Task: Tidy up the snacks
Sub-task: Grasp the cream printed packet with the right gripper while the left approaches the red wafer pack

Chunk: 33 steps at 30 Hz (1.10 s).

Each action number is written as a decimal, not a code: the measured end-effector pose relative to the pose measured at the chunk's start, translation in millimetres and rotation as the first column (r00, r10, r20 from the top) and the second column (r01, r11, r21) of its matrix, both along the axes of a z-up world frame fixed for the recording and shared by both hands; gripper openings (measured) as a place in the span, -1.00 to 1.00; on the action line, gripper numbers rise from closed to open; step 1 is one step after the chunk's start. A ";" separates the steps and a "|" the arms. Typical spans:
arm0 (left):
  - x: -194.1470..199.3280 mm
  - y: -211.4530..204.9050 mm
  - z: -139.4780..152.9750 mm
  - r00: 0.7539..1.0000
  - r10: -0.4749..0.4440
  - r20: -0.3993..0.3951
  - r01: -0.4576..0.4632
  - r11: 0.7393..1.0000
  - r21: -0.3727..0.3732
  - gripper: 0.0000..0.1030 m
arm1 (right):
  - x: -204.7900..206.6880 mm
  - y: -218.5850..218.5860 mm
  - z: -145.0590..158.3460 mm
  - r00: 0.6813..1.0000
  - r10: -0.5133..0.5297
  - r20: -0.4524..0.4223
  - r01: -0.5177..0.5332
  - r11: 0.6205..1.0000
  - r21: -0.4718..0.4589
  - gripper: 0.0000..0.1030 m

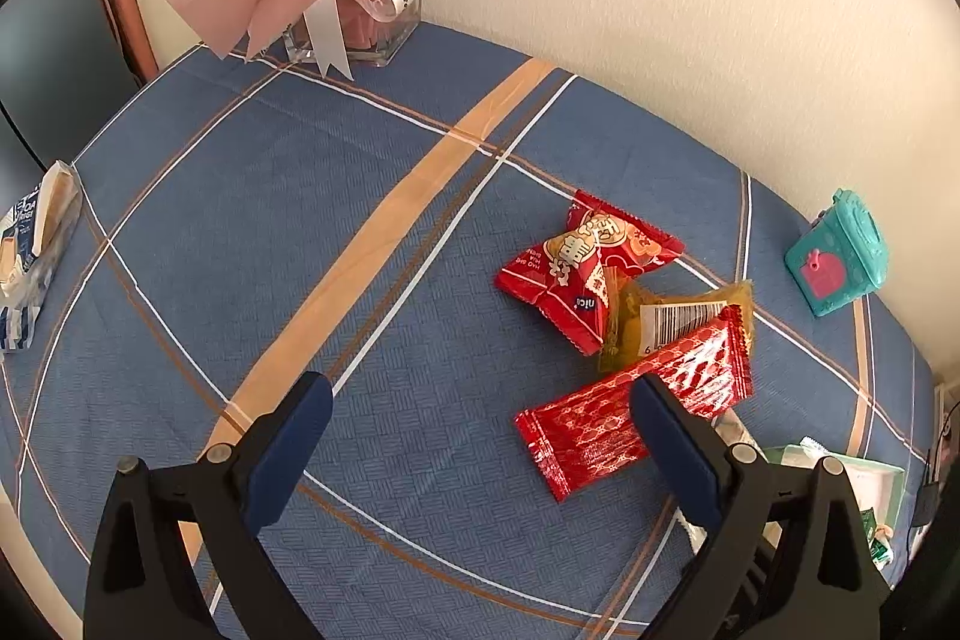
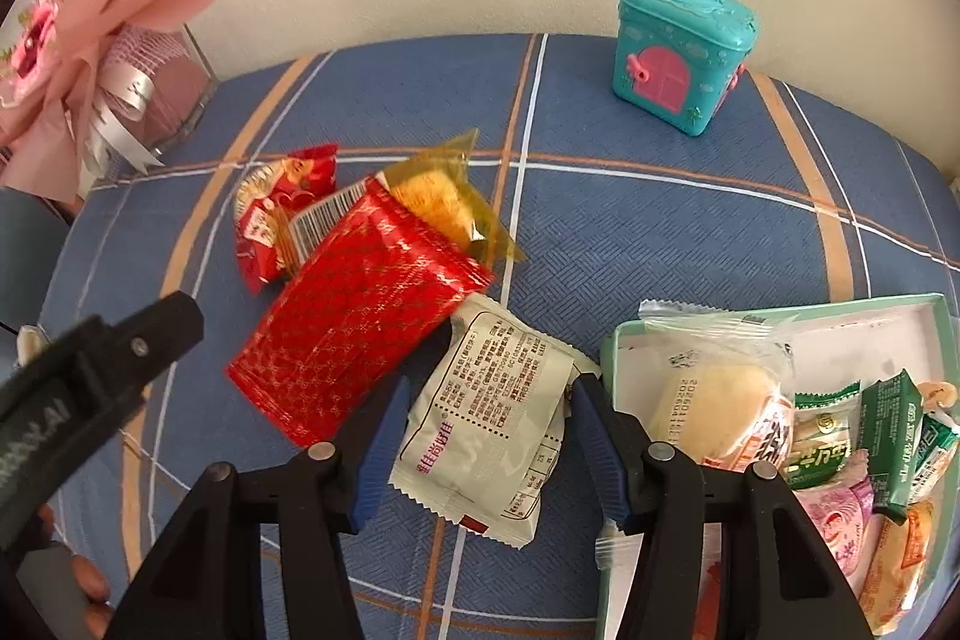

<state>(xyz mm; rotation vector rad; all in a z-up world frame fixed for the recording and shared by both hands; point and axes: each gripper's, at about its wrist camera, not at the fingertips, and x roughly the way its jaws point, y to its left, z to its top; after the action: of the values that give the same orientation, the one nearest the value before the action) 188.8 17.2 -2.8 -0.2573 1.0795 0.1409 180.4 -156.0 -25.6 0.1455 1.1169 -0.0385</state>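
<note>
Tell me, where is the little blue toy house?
The toy house stands on the blue tablecloth by the wall, top right in the right wrist view, beyond the snack box.

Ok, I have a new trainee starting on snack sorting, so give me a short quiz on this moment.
1. True or false: the left gripper is shut on the long red packet.
2. What sits between the pads of the right gripper? A: teal box. B: white packet. C: yellow packet.
3. Fill the gap: several snacks already lie in the green-rimmed ___ at the right of the right wrist view.

Key
1. False: its jaws stand open with nothing between them.
2. B.
3. tray.
</note>
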 end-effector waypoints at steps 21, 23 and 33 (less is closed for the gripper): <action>3.1 -13.0 -5.9 1.000 -0.031 -0.005 0.031 1.000 -0.006 0.93 | -12.4 -27.8 42.6 0.995 -0.037 0.096 0.036 0.999 0.018 0.13; 3.9 -17.4 -7.2 0.999 -0.044 -0.008 0.044 0.999 -0.003 0.93 | -13.5 -33.8 45.1 0.994 -0.051 0.099 0.049 0.999 0.024 0.13; 8.2 -51.7 -27.9 0.992 -0.114 -0.054 0.112 0.993 -0.041 0.93 | -20.7 -69.0 55.0 0.985 -0.126 0.117 0.123 0.992 0.033 0.13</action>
<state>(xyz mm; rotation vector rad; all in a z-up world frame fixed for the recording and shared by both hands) 197.0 -34.6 -30.7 -0.2261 1.1506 0.0262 159.7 -225.0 29.4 0.2376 0.9882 -0.1254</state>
